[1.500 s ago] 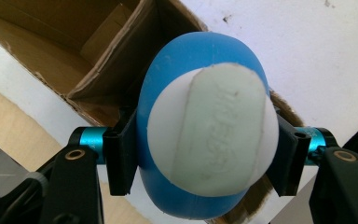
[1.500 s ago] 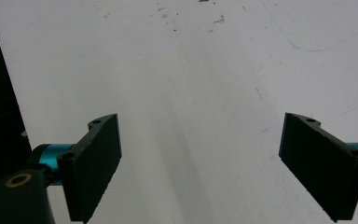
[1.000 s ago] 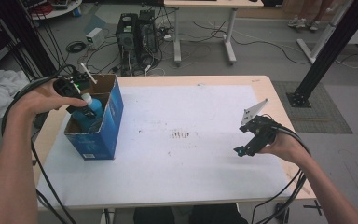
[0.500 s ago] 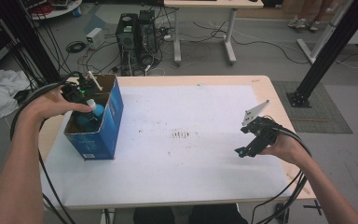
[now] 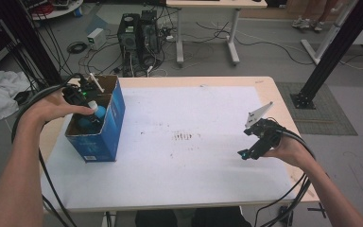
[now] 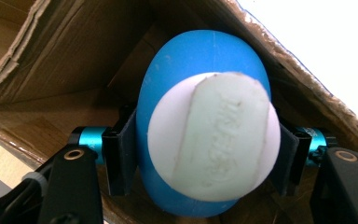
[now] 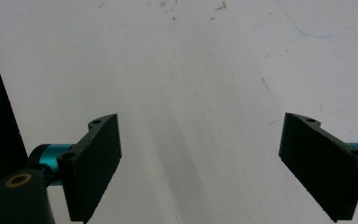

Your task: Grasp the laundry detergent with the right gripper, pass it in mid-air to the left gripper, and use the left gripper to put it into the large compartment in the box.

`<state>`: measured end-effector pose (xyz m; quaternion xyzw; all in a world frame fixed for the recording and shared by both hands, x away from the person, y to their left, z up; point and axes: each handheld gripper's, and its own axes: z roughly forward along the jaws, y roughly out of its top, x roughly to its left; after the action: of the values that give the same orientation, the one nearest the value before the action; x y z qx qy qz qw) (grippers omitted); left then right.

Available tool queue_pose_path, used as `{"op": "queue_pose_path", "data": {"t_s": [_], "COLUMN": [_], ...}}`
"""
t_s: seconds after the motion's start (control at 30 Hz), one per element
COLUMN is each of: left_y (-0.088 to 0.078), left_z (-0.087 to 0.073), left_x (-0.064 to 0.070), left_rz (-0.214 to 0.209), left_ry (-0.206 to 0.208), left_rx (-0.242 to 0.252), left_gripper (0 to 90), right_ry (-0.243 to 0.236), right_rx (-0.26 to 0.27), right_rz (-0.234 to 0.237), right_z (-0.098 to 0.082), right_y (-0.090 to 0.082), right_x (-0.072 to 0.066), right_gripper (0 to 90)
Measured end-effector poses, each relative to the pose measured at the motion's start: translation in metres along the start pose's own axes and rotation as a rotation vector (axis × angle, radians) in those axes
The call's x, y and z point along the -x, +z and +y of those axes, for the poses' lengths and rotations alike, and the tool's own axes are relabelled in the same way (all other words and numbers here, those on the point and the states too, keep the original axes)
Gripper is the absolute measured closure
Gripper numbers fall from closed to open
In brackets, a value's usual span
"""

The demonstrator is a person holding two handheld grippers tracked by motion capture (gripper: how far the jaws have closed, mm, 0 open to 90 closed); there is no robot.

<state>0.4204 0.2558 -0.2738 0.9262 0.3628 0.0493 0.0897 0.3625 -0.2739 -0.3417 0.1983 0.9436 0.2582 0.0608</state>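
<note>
White surface (image 5: pixel 194 156) carries a blue cardboard box (image 5: pixel 105 124) at its left edge, left gripper (image 5: pixel 81 97) fingers clamped on blue bottle (image 6: pixel 200 93) inside it, right gripper (image 7: pixel 200 168) fingers apart above surface.

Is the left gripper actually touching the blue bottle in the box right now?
Touching. In the left gripper view, the left gripper has both black pads pressed against the sides of the blue bottle, with no gap, inside the cardboard box.

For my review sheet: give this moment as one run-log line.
left tongs: shut on blue bottle, inside blue cardboard box | right tongs: open, nothing between, over white table
</note>
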Motion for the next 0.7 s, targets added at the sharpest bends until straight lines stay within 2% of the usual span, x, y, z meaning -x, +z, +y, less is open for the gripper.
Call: {"op": "queue_pose_path", "data": {"t_s": [0.5, 0.7], "left_y": [0.0011, -0.0067], "left_z": [0.0017, 0.0031], "left_x": [0.0018, 0.0027], "left_rz": [-0.007, 0.006], "left_ry": [0.010, 0.017], "left_rx": [-0.019, -0.008], "left_gripper": [30.8, 30.9], "right_ry": [0.000, 0.003], "right_rx": [-0.008, -0.008], "right_rz": [0.001, -0.002], "right_z": [0.0007, -0.0006], "right_y": [0.0016, 0.0006], "right_x": [-0.0013, -0.0009], "right_gripper": [12.1, 12.1]}}
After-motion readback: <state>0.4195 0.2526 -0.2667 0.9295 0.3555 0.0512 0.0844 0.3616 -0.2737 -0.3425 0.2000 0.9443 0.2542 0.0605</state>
